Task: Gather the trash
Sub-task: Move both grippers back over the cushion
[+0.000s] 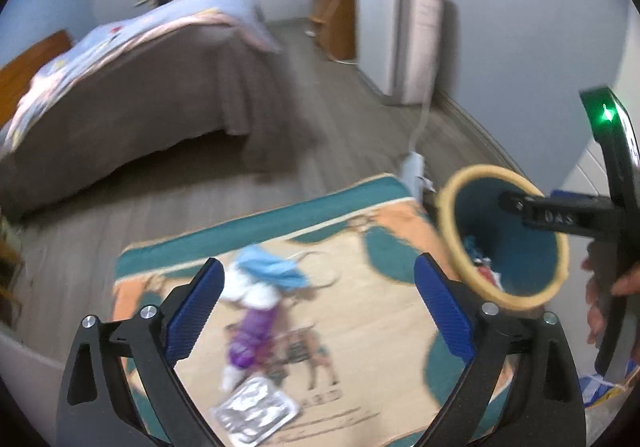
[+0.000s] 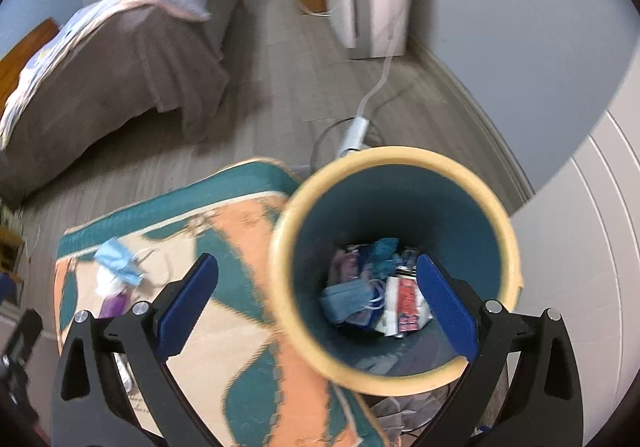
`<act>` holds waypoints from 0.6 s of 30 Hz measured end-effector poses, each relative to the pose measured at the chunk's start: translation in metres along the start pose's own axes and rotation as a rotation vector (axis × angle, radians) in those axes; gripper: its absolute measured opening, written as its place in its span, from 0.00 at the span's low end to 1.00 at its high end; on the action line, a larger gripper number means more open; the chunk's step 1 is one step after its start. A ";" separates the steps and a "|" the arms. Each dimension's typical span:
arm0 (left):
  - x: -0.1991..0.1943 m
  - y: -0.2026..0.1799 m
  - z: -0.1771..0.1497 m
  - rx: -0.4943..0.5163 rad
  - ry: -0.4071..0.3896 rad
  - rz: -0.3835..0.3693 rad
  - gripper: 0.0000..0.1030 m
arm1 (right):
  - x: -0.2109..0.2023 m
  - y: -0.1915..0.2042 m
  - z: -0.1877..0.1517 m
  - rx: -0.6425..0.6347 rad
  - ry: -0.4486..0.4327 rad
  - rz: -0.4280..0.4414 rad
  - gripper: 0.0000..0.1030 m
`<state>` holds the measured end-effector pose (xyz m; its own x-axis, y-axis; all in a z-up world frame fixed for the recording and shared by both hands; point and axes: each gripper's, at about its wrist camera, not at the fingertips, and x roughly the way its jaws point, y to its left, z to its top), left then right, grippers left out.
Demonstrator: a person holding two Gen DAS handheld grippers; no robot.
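Observation:
A teal bin with a cream rim point(image 2: 400, 157) point(image 1: 452, 243) stands at the rug's right edge, holding a blue face mask point(image 2: 344, 299), a red-and-white wrapper point(image 2: 406, 305) and other scraps. My right gripper point(image 2: 318, 297) is open and empty above the bin's mouth. My left gripper point(image 1: 320, 307) is open and empty above the rug, over a blue face mask point(image 1: 272, 267), white tissue point(image 1: 260, 293), a purple wrapper point(image 1: 250, 335) and a silver blister pack point(image 1: 256, 413). The right gripper's body point(image 1: 616, 207) shows in the left wrist view.
A patterned teal and orange rug point(image 1: 360, 327) lies on a grey wood floor. A bed with a brown cover point(image 1: 140, 95) stands at left. A white cabinet point(image 1: 396, 39) and a white cable with a plug point(image 2: 356, 131) lie beyond the bin.

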<state>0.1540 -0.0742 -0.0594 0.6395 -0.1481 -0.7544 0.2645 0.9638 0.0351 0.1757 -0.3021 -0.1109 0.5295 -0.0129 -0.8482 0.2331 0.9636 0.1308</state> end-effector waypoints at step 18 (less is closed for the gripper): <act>0.010 0.137 -0.058 -0.193 0.128 0.056 0.92 | 0.035 0.160 -0.048 -0.320 0.146 0.081 0.94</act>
<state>0.1550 0.0691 -0.1001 0.5491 -0.0760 -0.8323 0.0804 0.9960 -0.0379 0.1921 -0.1352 -0.1442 0.4081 0.0829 -0.9092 -0.0841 0.9950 0.0530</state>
